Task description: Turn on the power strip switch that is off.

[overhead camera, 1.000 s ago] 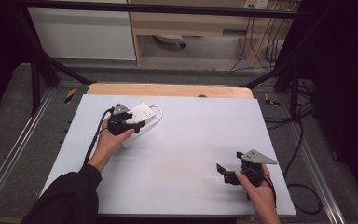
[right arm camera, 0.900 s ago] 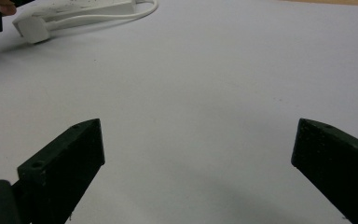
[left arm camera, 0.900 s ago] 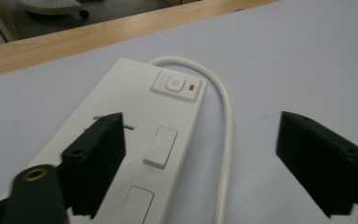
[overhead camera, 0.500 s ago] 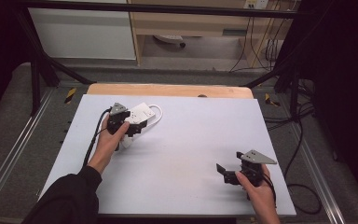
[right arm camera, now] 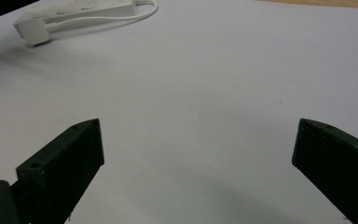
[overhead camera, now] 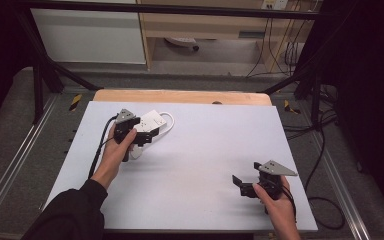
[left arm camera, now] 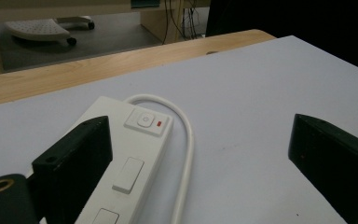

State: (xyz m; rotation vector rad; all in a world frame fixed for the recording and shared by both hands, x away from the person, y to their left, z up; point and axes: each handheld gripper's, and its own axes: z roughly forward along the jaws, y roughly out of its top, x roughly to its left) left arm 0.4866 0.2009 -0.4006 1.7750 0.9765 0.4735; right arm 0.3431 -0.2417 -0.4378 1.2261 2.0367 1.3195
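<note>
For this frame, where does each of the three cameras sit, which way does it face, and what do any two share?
High view: above the person's side, facing forward and down on the table; forearms, left tongs, right tongs.
Left gripper view: on the left tongs, facing the power strip; open jaws.
Right gripper view: on the right tongs, low over the table; open jaws.
All three share the power strip.

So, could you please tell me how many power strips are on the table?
1: a white plastic power strip with a looped white cord lies at the white table's far left, under the open left gripper.
</note>
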